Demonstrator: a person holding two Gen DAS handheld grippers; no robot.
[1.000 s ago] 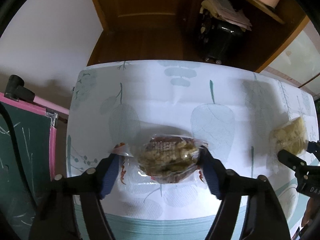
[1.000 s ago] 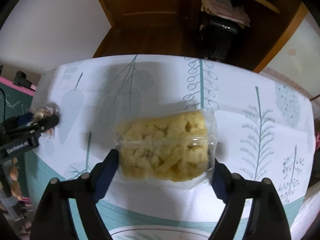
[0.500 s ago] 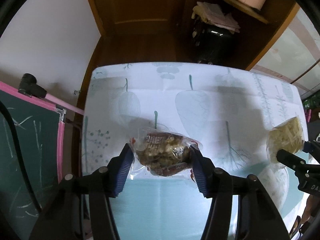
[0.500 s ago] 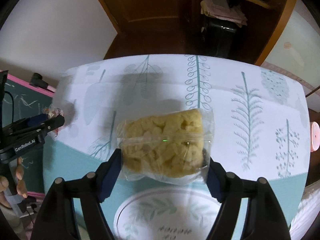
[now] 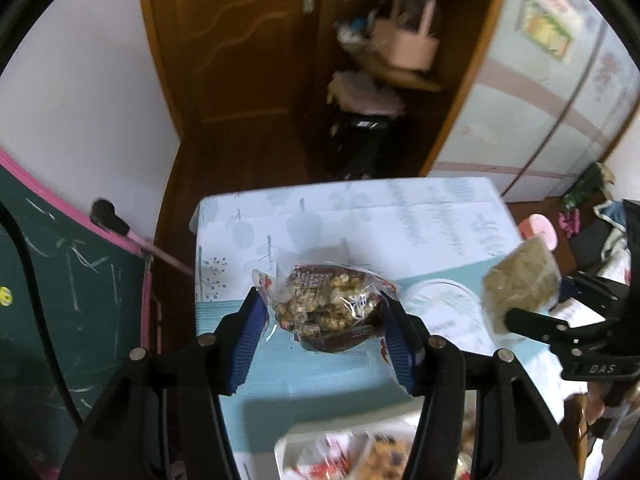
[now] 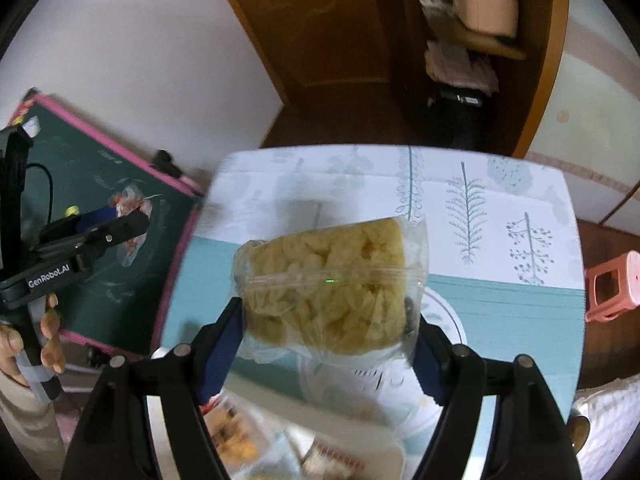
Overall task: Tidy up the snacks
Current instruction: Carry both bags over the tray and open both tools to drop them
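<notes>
Fingers (image 5: 252, 332) of our left gripper (image 5: 324, 320) clamp a dark snack bag (image 5: 328, 310); our right gripper (image 6: 328, 344) clamps a yellow snack bag (image 6: 332, 292) above the near white bin (image 5: 320, 446) of packets.

The bench (image 5: 360, 216) sits in the middle of the frame, covered by a cloth (image 6: 500, 200) that is white with grey-green leaf and fern prints across its far half and plain teal across the near half. A round white pattern with a thin rim (image 6: 448, 320) is printed or set on the teal part, towards the right of centre; which of the two it is cannot be told. At the bottom edge of the frame a white tray (image 5: 288, 446) rests on the near end of the bench, holding several snack packets (image 5: 384, 456) that are blurred. The bench stands on a brown wooden floor (image 5: 224, 168).
</notes>
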